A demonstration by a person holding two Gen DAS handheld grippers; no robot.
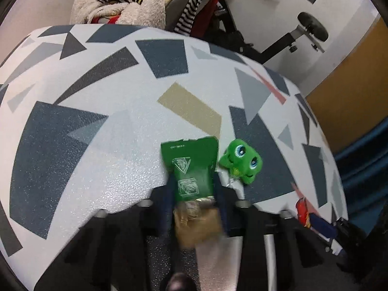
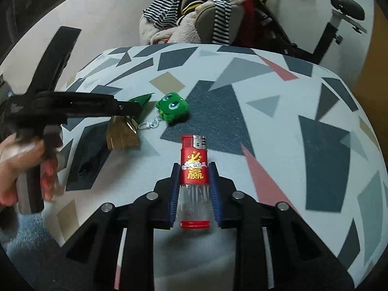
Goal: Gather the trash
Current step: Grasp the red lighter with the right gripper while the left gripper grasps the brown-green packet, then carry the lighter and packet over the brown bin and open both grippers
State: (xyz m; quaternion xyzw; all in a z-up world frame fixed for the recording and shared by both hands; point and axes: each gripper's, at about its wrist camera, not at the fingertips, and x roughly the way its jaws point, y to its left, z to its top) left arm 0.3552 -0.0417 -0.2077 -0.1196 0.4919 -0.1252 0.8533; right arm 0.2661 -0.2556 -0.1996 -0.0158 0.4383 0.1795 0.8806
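My left gripper (image 1: 194, 181) is shut on a green and gold wrapper (image 1: 190, 167) and holds it just above the patterned table (image 1: 97, 145). The wrapper also shows in the right wrist view (image 2: 122, 133), hanging from the left gripper (image 2: 131, 111). My right gripper (image 2: 194, 169) is shut on a red and clear lighter (image 2: 194, 181), held over the table (image 2: 291, 145). A green frog keychain toy (image 1: 240, 163) lies on the table just right of the wrapper; it also shows in the right wrist view (image 2: 172, 108), beyond the lighter.
A chair piled with striped and fleecy clothes (image 2: 189, 19) stands behind the table. An exercise bike (image 2: 339, 24) stands at the back right. The lighter's red end (image 1: 304, 211) shows at the right edge of the left wrist view.
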